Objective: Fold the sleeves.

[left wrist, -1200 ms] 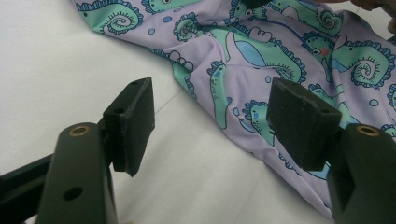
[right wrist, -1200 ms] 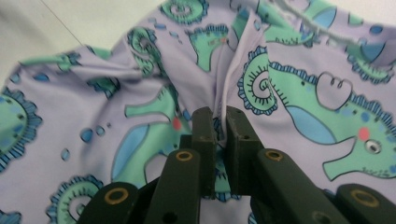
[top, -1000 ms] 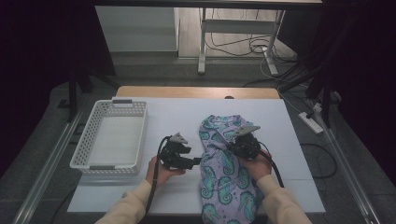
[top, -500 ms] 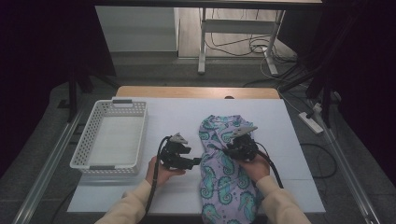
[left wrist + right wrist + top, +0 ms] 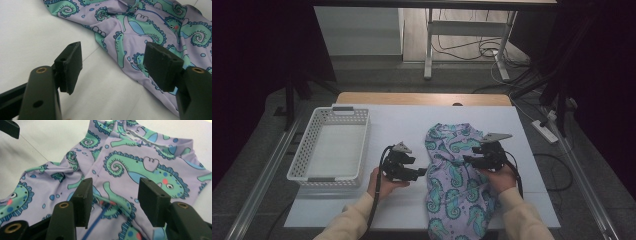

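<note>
The garment (image 5: pixel 457 185), a lilac stretch piece printed with green seahorses, lies lengthwise on the white desk (image 5: pixel 397 120), right of centre, its near end hanging over the desk's 6 o'clock edge. It looks partly folded or bunched: a ridge of cloth runs along its middle and creases gather on its left side, so the folding or smoothing seems begun but not finished. Packing it away, if that is the aim, is wholly left to do.

The right gripper (image 5: pixel 468 160) hovers over the garment's upper half, at about 3 o'clock from its centre line. Its jaws have just been opening; in the right gripper view its fingers (image 5: pixel 83 200) stand about half apart with a raised fold of cloth between them, and the pads do not press on it, so the cloth appears released. The left gripper (image 5: pixel 422 172) sits at the garment's 9 o'clock edge, pointing toward it. In the left gripper view its fingers (image 5: pixel 71 66) stand wide apart above bare desk and the garment's hem, holding nothing.

The basket (image 5: pixel 297 167), white with slotted walls, stands well apart at 9 o'clock on the desk's left side. Nothing lies inside it; its bare floor shows.
</note>
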`<move>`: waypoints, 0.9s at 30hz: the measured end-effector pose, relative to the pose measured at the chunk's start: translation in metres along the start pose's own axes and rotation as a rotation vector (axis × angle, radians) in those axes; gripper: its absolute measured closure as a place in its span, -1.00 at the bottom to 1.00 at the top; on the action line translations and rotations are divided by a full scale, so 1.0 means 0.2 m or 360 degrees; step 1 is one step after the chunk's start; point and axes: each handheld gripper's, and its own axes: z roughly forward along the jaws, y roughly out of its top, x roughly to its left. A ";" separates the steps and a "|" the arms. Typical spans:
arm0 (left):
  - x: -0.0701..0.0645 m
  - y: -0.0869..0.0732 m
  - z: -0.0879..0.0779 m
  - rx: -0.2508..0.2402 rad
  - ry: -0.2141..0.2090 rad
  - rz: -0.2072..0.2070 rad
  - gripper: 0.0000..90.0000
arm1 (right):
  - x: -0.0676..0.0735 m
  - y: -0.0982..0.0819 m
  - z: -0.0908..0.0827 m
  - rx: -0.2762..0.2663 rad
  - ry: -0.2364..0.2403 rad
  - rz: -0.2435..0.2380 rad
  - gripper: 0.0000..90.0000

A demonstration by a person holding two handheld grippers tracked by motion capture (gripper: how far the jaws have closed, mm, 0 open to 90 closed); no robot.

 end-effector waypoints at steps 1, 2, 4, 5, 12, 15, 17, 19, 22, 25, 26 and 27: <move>0.00 0.00 0.00 -0.0003 0.0000 -0.0001 -0.29 | -0.01 -0.01 -0.01 -0.0010 0.0005 -0.0005 0.00; 0.00 0.00 0.00 -0.0004 0.0001 -0.0003 -0.29 | -0.01 -0.01 -0.02 -0.0022 0.0014 0.0000 -0.01; 0.00 0.00 -0.01 -0.0007 -0.0001 -0.0003 -0.29 | -0.02 -0.02 -0.03 -0.0033 0.0026 0.0008 -0.03; 0.01 0.00 -0.01 -0.0009 -0.0002 -0.0006 -0.29 | -0.02 -0.03 -0.03 -0.0038 0.0036 0.0010 -0.04; 0.02 0.00 0.00 -0.0010 -0.0017 -0.0018 -0.29 | -0.05 -0.08 -0.09 -0.0078 0.0056 0.0000 -0.09; 0.03 -0.01 0.01 0.0004 -0.0029 -0.0025 -0.29 | -0.06 -0.10 -0.11 -0.0094 0.0049 0.0023 -0.12; 0.03 -0.01 0.01 0.0007 -0.0024 -0.0018 -0.29 | -0.07 -0.12 -0.12 -0.0090 0.0035 0.0028 -0.15; 0.03 0.00 0.01 -0.0006 -0.0019 -0.0018 -0.29 | -0.07 -0.13 -0.13 -0.0088 0.0025 0.0029 -0.16; 0.03 0.00 0.00 -0.0014 -0.0010 -0.0026 -0.29 | -0.08 -0.14 -0.15 -0.0101 0.0014 0.0046 -0.12; 0.02 -0.01 0.00 -0.0004 -0.0001 -0.0021 -0.30 | -0.09 -0.16 -0.16 -0.0102 0.0011 0.0050 -0.15; 0.02 -0.01 0.00 -0.0005 0.0001 -0.0021 -0.30 | -0.10 -0.16 -0.17 -0.0104 0.0005 0.0053 -0.16; 0.02 -0.01 0.00 -0.0005 0.0003 -0.0022 -0.30 | -0.11 -0.16 -0.17 -0.0109 0.0005 0.0059 -0.16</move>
